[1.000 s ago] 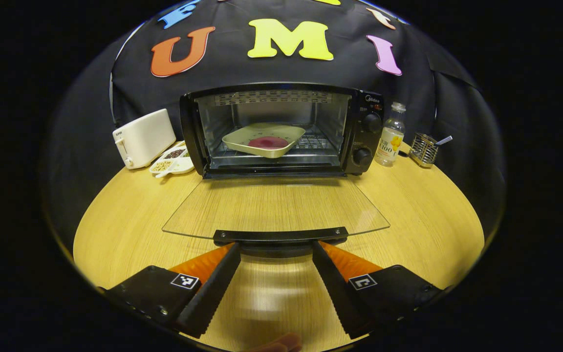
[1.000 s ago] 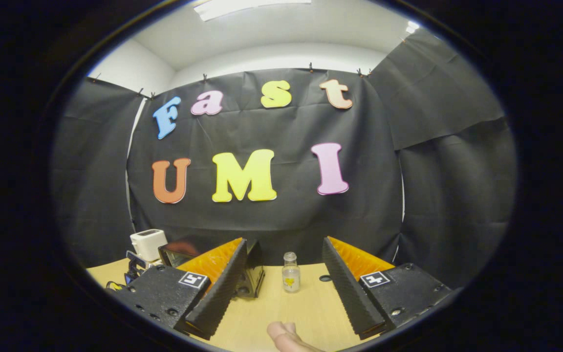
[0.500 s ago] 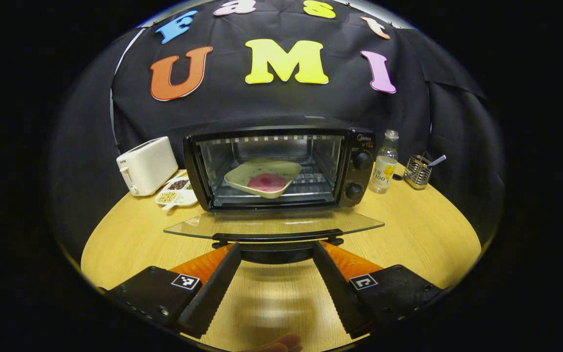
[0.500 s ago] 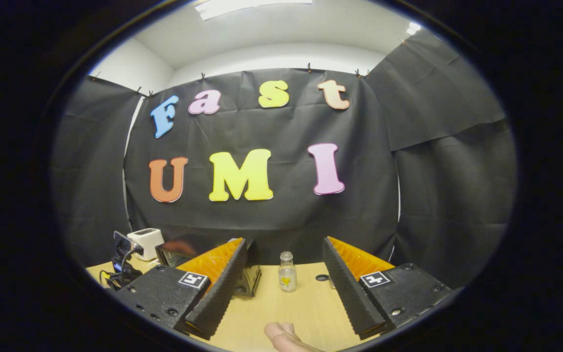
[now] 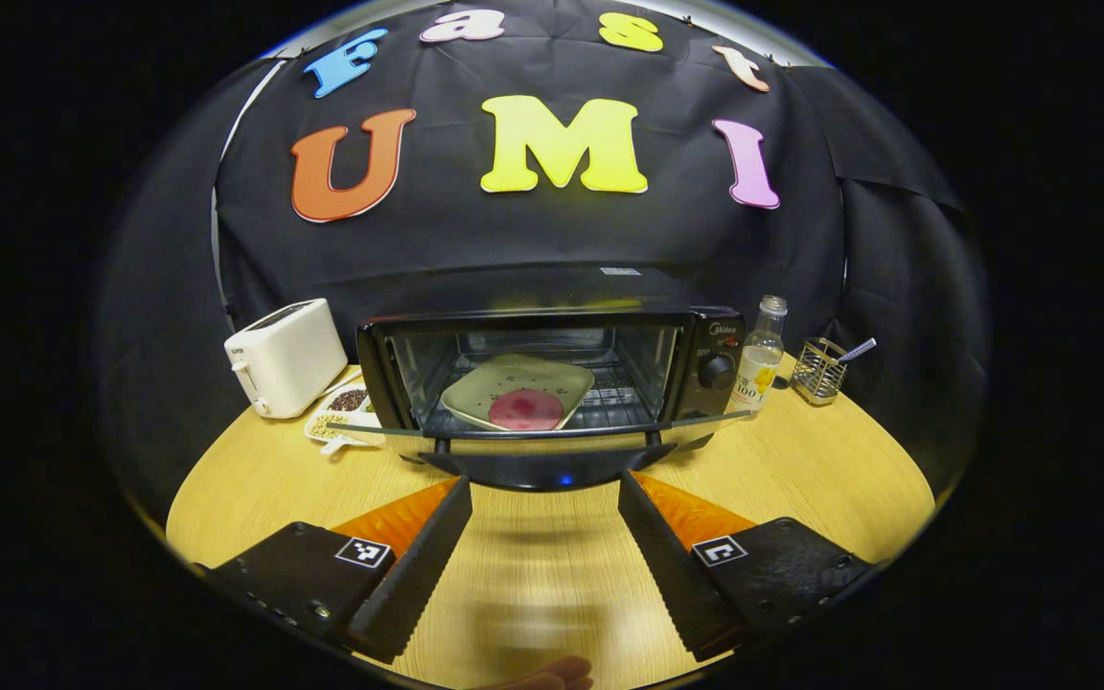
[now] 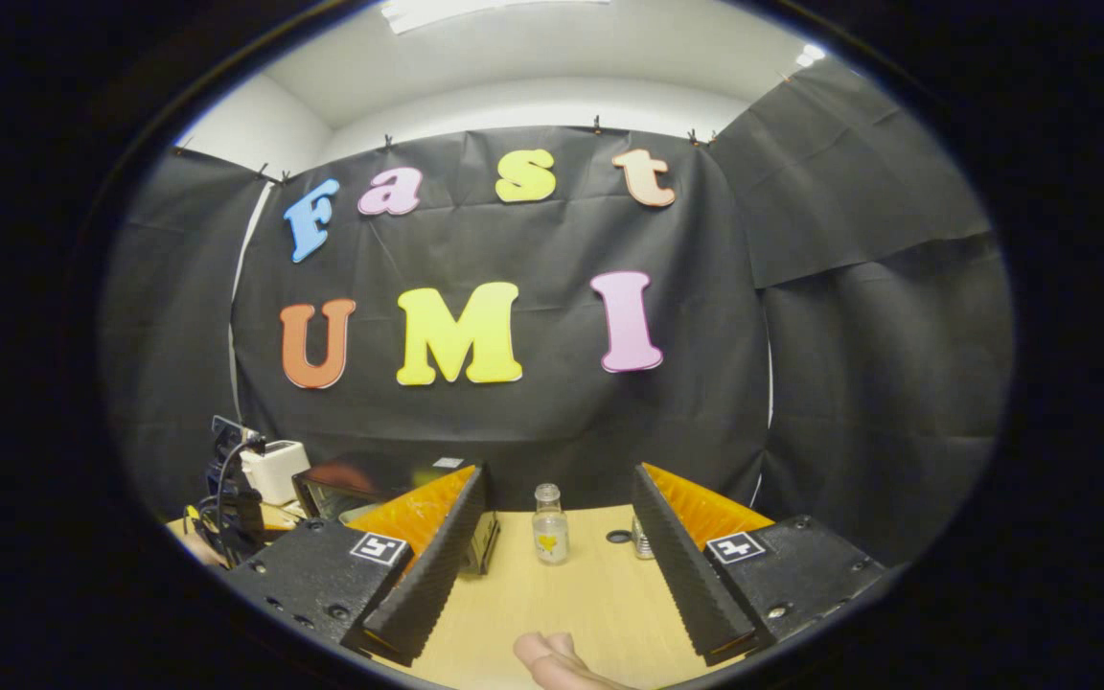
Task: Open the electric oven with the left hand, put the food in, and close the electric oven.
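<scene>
Half-raised oven door point(image 5: 552, 433); plate point(image 5: 517, 390) inside

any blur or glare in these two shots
Left gripper view: the table bows under fisheye, with a smeared patch between the fingers; the oven is sharp. Right gripper view: ceiling light blown out, bottle clear.

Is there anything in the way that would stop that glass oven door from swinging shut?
Nothing visible does. The plate of food sits well inside the oven, behind the door, and the open left gripper is under the door's front edge.
</scene>
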